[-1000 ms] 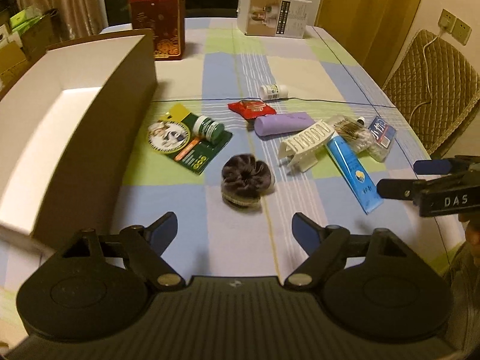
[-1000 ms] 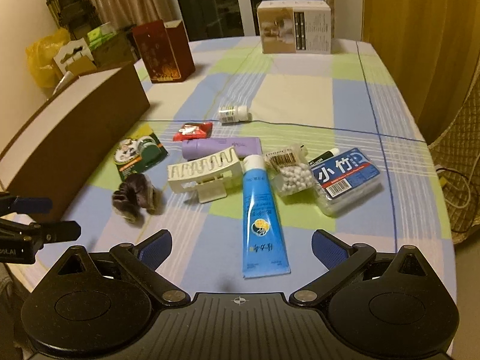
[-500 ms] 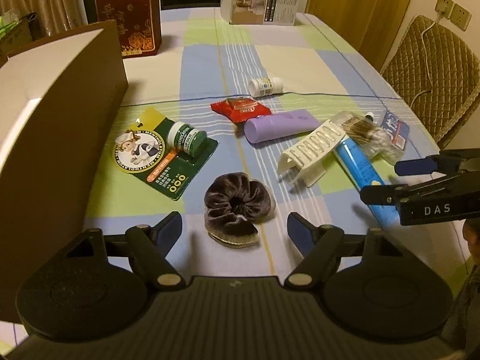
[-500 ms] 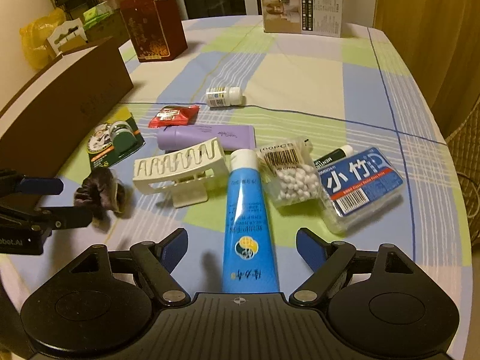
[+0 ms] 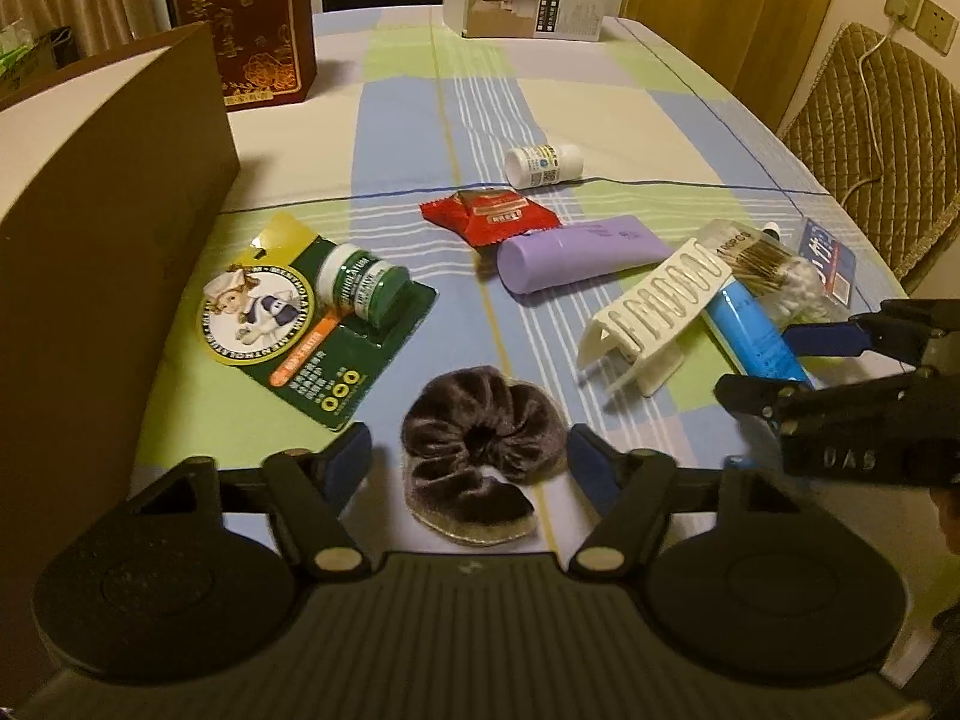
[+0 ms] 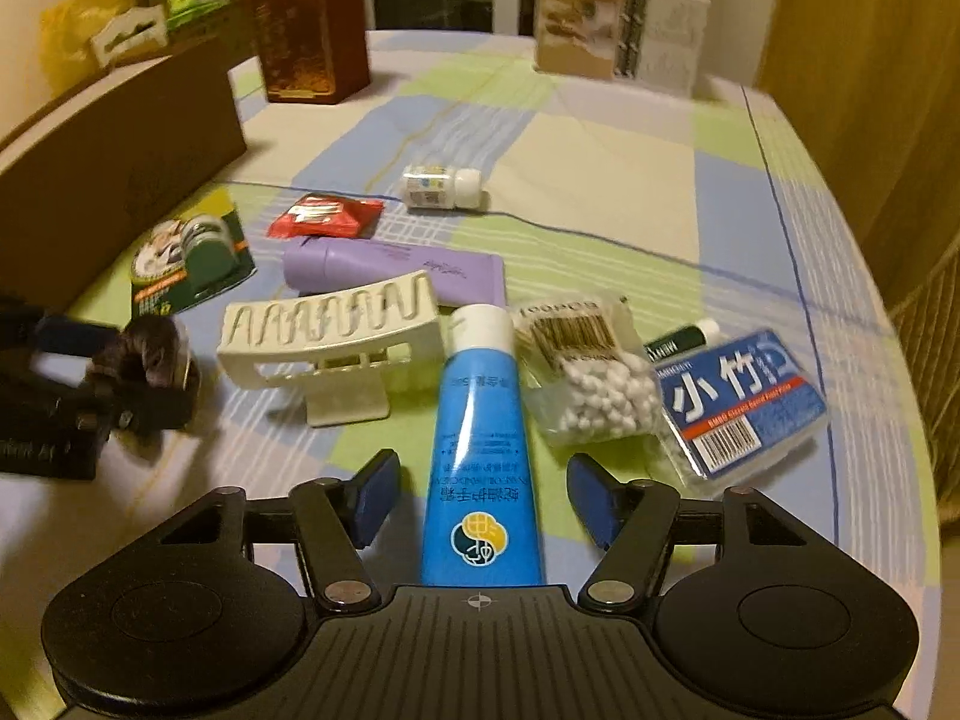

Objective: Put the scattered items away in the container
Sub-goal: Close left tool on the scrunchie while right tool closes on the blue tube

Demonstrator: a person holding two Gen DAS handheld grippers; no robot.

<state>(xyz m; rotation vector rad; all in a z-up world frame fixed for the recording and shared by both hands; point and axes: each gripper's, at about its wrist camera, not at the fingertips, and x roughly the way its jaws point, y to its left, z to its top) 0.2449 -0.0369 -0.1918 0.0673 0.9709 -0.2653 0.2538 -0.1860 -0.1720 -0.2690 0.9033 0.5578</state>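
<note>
Left wrist view: nothing is yet held; both claws (image 5: 468,462) (image 6: 483,495) are spread wide, scrunchie (image 5: 480,450) and blue tube (image 6: 480,468) left on tabletop (image 5: 540,108).

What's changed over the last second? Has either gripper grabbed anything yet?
Both grippers have closed in, nothing grabbed. The left gripper moved down and forward until its open fingers flank the scrunchie. The right gripper advanced to straddle the blue tube, fingers open. The box and the other items lie as before.
</note>
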